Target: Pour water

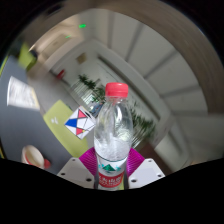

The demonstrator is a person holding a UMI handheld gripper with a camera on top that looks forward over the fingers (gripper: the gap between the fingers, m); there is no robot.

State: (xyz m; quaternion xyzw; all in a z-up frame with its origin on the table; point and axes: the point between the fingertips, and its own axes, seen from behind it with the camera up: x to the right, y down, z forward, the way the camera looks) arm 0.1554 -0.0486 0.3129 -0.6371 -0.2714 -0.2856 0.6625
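In the gripper view, I held a clear plastic water bottle (112,140) between my two fingers, my gripper (111,173) pinched on its lower body. The bottle stood upright and wore a red cap (117,90) and a red-and-white label (111,177) low down, just at the level of my grip. The magenta pads (88,160) pressed against the bottle from both sides, one showing to the left of the label and the other to the right. My fingers' pale outer plates (76,171) flanked the pads below.

Behind the bottle the room tilted steeply. A yellow-green mat (66,121) lay on the grey floor beyond my left finger, with a white sheet bearing a red and blue pattern (79,124) resting on it. A leafy green plant (95,93) stood behind the bottle's shoulder. White walls and panels (150,50) filled the space farther back.
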